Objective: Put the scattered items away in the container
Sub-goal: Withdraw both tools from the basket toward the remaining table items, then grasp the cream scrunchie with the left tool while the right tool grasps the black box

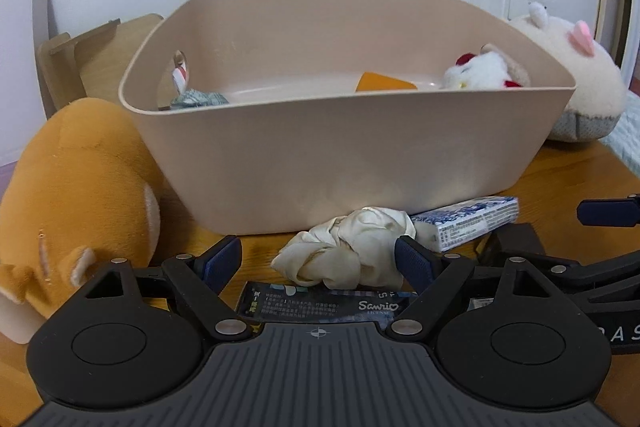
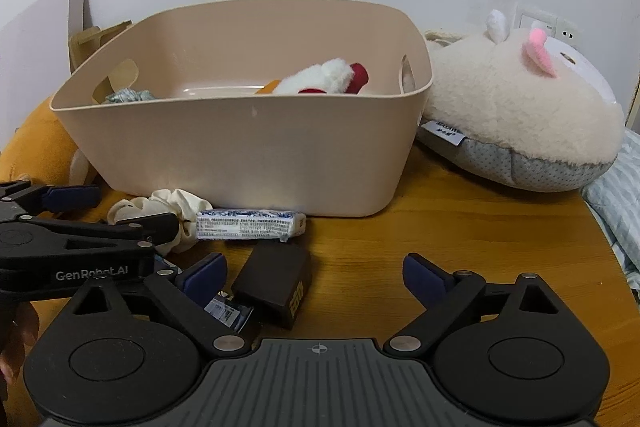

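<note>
The wooden surface [image 2: 460, 227] carries everything, running out to a rounded edge on the right. On it the beige container [image 1: 344, 155] stands against the white wall, tall-sided, with cut-out handles in its end walls. Inside it lie a white and red plush toy [image 2: 324, 81], an orange piece [image 1: 382, 83] and a grey-blue bundle [image 1: 198, 98] at the left end. To the right of the container, touching its corner, rests a large cream plush [image 2: 520, 111] with a pink ear and a grey dotted base. To the left, pressed against the container's other end, lies an orange plush [image 1: 76, 187].

In front of the container the small things are scattered. A cream scrunchie [image 1: 352, 247] lies just before the front wall, with a blue and white packet [image 2: 248, 223] beside it on the right, touching it. Nearer the cameras sit a dark brown box [image 2: 276, 283] and a flat dark packet [image 1: 320, 305] printed with white lettering.

The left claw [image 1: 324, 259] has its jaws well apart, one either side of the scrunchie, the right pad just at its edge, nothing clamped. The right claw [image 2: 316, 277] is also wide apart, the dark brown box between its jaws but not pressed by either pad.
</note>
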A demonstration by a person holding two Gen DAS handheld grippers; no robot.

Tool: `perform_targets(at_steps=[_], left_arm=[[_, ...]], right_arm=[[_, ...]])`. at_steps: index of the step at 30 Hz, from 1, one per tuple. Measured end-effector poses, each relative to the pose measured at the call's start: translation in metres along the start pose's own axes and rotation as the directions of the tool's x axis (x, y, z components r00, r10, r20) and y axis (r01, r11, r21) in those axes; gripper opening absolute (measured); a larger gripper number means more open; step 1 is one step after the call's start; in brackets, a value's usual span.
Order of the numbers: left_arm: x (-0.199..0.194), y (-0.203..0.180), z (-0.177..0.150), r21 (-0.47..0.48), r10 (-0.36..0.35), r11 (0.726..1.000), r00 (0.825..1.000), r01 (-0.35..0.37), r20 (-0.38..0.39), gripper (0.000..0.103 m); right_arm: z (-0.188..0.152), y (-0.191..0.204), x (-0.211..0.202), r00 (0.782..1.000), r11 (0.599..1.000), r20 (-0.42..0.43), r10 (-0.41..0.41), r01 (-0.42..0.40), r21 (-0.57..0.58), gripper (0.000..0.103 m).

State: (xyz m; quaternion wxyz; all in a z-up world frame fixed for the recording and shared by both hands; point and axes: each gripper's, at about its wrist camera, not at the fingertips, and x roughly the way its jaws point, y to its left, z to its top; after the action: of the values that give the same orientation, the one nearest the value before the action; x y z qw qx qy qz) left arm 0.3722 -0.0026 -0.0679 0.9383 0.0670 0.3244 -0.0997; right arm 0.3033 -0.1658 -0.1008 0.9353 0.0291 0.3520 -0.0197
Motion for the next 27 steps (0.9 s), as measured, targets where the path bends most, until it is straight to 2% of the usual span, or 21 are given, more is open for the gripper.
perform_targets(at_steps=[5,9,10,12,18,19,20,21,22,23,27], left_arm=[[0.012,0.001,-0.001,0.003,0.001,1.000,1.000,-0.001,-0.022,0.085],[0.016,0.003,-0.002,-0.008,-0.007,1.000,0.999,0.007,-0.033,0.084],[0.017,0.004,-0.002,-0.011,-0.011,1.000,0.999,0.010,-0.035,0.081],[0.017,0.002,-0.004,-0.017,-0.026,1.000,0.999,0.025,-0.047,0.069],[0.017,-0.002,-0.004,-0.028,-0.073,0.997,0.995,0.071,-0.069,0.050],[0.016,-0.003,-0.004,-0.027,-0.080,0.997,0.994,0.078,-0.070,0.047],[0.017,-0.002,-0.003,-0.027,-0.084,0.996,0.994,0.082,-0.071,0.039],[0.015,-0.003,-0.003,-0.029,-0.086,0.996,0.993,0.084,-0.074,0.032],[0.015,-0.004,-0.002,-0.030,-0.086,0.996,0.993,0.084,-0.078,0.030],[0.014,-0.004,-0.002,-0.032,-0.085,0.996,0.993,0.083,-0.082,0.025],[0.009,-0.005,-0.005,-0.035,-0.072,0.997,0.994,0.069,-0.081,0.018]], right_arm=[[0.001,0.002,0.010,1.000,1.000,-0.023,-0.004,0.004,-0.003,0.093],[0.001,0.002,0.016,0.999,1.000,-0.038,-0.006,0.006,0.000,0.086],[0.001,0.002,0.017,0.999,1.000,-0.044,-0.004,0.004,0.001,0.083],[0.001,0.003,0.020,0.998,1.000,-0.057,-0.001,0.001,-0.001,0.078],[-0.003,0.001,0.024,0.997,1.000,-0.078,0.009,-0.009,0.002,0.063],[-0.003,0.000,0.024,0.997,1.000,-0.077,0.008,-0.007,0.002,0.058],[-0.003,0.000,0.024,0.997,1.000,-0.077,0.011,-0.010,0.004,0.054],[-0.003,-0.001,0.023,0.997,1.000,-0.076,0.016,-0.015,0.008,0.044],[-0.003,-0.002,0.023,0.997,1.000,-0.076,0.019,-0.018,0.010,0.035],[-0.003,-0.002,0.022,0.997,1.000,-0.076,0.019,-0.018,0.008,0.030],[-0.005,0.000,0.020,0.997,1.000,-0.075,0.011,-0.012,-0.008,0.029]])
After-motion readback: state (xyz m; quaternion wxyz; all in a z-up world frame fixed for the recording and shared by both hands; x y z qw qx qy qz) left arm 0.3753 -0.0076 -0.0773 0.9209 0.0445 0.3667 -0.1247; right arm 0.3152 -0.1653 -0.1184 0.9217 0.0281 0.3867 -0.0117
